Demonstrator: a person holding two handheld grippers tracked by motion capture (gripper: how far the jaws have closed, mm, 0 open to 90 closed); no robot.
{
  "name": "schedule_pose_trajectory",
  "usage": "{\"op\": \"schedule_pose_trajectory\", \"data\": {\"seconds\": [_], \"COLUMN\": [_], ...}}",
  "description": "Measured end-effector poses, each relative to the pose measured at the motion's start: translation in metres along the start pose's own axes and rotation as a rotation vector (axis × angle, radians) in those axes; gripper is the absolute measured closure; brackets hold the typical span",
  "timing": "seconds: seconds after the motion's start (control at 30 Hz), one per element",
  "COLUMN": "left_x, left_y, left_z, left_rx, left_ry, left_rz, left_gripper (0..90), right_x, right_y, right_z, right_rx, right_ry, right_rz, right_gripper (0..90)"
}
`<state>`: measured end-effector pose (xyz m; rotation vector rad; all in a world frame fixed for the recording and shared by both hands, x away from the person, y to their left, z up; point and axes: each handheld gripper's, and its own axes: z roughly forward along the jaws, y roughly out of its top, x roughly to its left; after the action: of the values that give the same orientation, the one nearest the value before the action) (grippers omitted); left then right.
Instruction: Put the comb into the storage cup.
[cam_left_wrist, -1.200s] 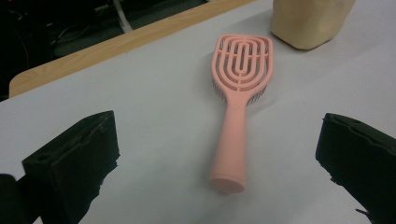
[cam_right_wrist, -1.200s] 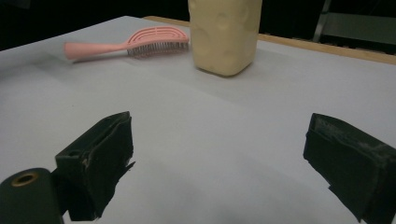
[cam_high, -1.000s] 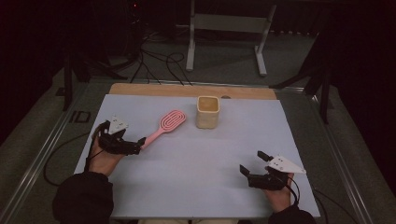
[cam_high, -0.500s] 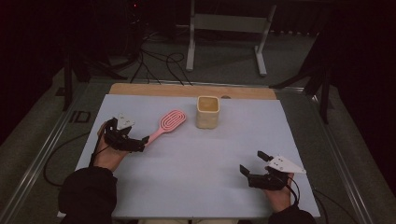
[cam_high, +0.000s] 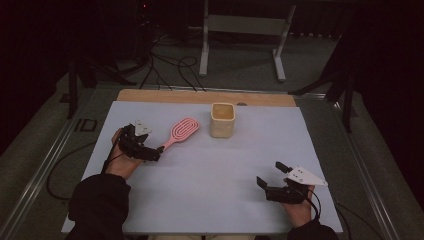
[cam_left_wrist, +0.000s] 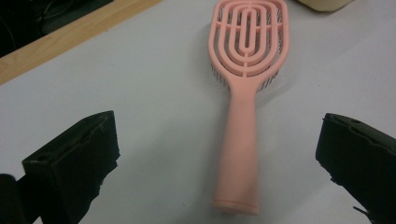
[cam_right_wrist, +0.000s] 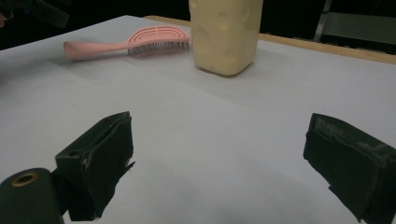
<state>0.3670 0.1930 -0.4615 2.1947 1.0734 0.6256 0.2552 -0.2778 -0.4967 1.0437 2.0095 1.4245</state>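
Since the earlier frames, the left gripper (cam_high: 154, 153) has been brought up to the pink hairbrush (cam_high: 181, 132), whose handle end now lies between its wide-apart jaws, not yet clamped. The brush lies flat on the white table (cam_high: 215, 170) beside the cream cup (cam_high: 222, 120). A grasp of the handle is judged imminent, while the right gripper (cam_high: 271, 176) is held open, well apart.

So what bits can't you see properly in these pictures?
- Inside of the cream cup: the high view is too small and dim to show whether it holds anything; in the right gripper view the top edge cuts off its rim.
- Pink hairbrush bristles: it lies bristles down, so its own back hides most of them in the left gripper view.
- Room beyond the table: too dark in the high view.
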Motion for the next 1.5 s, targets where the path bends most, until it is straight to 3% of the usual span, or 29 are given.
{"op": "schedule_pose_trajectory", "data": {"seconds": [0.23,1.5], "left_x": [-0.003,-0.004], "left_y": [0.002,0.003], "left_z": [0.010,0.052], "left_rx": [0.040,0.158], "left_ry": [-0.006,-0.017], "left_rz": [0.020,0.024], "left_gripper": [0.2,0.2], "right_x": [0.000,-0.001], "right_y": [0.000,0.000], "right_z": [0.000,0.001], "right_rx": [0.001,0.003], "right_ry": [0.001,0.002], "right_rz": [0.000,0.000], "right_gripper": [8.2,8.2]}}
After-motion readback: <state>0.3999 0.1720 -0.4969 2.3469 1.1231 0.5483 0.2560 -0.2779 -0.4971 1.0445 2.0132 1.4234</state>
